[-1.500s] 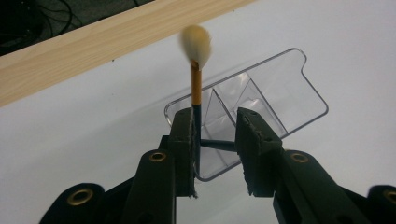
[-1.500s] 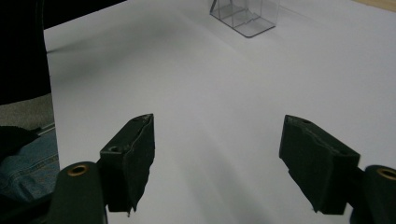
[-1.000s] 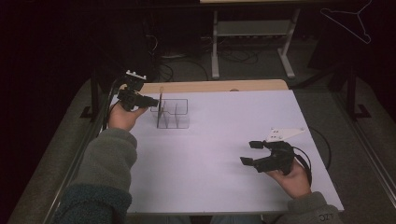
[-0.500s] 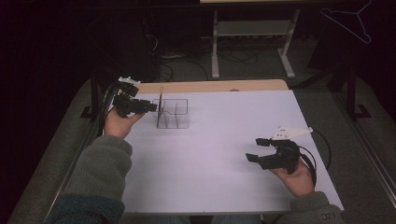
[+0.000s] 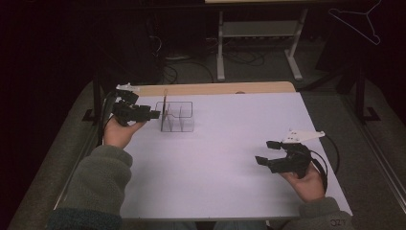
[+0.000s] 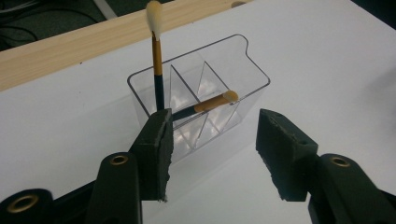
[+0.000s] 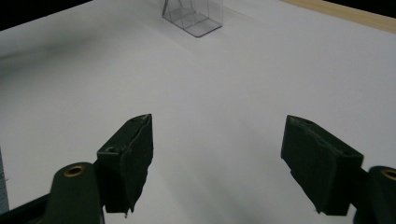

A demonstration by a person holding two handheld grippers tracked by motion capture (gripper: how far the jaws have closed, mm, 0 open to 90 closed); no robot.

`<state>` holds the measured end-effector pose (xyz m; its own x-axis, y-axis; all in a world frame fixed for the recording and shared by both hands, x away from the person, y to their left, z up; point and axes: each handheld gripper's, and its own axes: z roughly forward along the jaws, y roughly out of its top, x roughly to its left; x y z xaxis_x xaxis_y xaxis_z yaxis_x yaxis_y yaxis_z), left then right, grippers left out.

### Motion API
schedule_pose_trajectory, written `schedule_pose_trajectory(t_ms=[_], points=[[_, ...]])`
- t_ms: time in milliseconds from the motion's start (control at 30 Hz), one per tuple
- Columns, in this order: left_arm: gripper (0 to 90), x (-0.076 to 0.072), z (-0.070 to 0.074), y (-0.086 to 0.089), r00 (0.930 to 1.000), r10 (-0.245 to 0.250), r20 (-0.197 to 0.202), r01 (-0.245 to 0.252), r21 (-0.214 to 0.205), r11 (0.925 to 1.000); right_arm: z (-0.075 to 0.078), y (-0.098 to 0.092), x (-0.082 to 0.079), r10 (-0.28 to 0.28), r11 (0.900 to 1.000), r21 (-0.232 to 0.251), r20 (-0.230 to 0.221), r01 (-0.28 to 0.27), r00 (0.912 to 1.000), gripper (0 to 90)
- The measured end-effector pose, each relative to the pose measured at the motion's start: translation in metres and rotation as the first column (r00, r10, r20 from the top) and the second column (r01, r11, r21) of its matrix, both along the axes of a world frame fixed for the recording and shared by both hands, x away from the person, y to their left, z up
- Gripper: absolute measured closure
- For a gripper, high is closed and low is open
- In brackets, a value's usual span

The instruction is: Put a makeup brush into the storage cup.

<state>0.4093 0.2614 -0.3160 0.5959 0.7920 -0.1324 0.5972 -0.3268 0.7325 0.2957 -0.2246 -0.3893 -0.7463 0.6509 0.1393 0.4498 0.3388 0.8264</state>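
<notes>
A clear plastic organizer (image 5: 178, 117) with several compartments stands at the back left of the white table (image 5: 230, 182). One brush (image 6: 157, 65) with a cream tip stands upright in its corner compartment; a second brush (image 6: 210, 102) lies slanted inside. My left gripper (image 5: 154, 115) hovers just left of the organizer. In the left gripper view the left gripper (image 6: 215, 120) faces the organizer (image 6: 243, 70); its jaws have just been opening and nothing is between them. My right gripper (image 5: 264, 152) is held open above bare table at the front right, and the right gripper (image 7: 217, 123) is empty.
A wooden strip (image 5: 215, 89) runs along the table's back edge, behind the organizer. Beyond it are a metal stand (image 5: 258, 31), cables on the dark floor and a wire hanger (image 5: 359, 21) at the top right. In the right gripper view the organizer (image 7: 194, 16) is far ahead.
The left gripper has drawn back a little from the upright brush and its jaws have spread wider. The brush stays standing in the organizer. The right hand has hardly moved.
</notes>
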Motion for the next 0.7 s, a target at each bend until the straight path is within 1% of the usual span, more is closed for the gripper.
schedule_pose_trajectory(t_ms=[133,300,500,567,600,633,700], points=[[43.1,-0.007,0.001,0.005,1.0000,0.000,0.007,0.000,-0.004,1.0000,0.000,0.000,0.000,-0.006,1.0000,-0.004,0.000,0.006,1.0000,24.2],[41.6,-0.016,-0.002,0.011,0.9999,0.005,0.011,-0.004,-0.018,0.9998,0.001,0.001,-0.001,-0.013,0.9999,-0.009,0.004,0.013,0.9999,24.1],[40.2,-0.023,-0.008,0.019,0.9999,0.014,0.006,-0.013,-0.033,0.9994,0.000,0.000,-0.001,-0.024,0.9996,-0.013,0.007,0.025,0.9997,24.1],[39.8,-0.025,-0.011,0.020,0.9999,0.013,0.006,-0.013,-0.029,0.9995,-0.001,-0.001,0.000,-0.026,0.9996,-0.013,0.002,0.026,0.9997,24.1],[39.4,-0.026,-0.012,0.020,0.9998,0.020,0.004,-0.020,-0.039,0.9990,-0.001,-0.001,0.000,-0.028,0.9996,-0.011,0.002,0.028,0.9996,24.1],[39.3,-0.026,-0.013,0.021,0.9999,0.014,0.003,-0.014,-0.030,0.9995,-0.001,-0.001,0.000,-0.029,0.9995,-0.012,0.000,0.029,0.9996,24.1],[39.1,-0.028,-0.015,0.021,0.9999,0.013,0.003,-0.013,-0.033,0.9994,-0.001,-0.002,0.000,-0.030,0.9994,-0.014,0.003,0.030,0.9995,24.1]])
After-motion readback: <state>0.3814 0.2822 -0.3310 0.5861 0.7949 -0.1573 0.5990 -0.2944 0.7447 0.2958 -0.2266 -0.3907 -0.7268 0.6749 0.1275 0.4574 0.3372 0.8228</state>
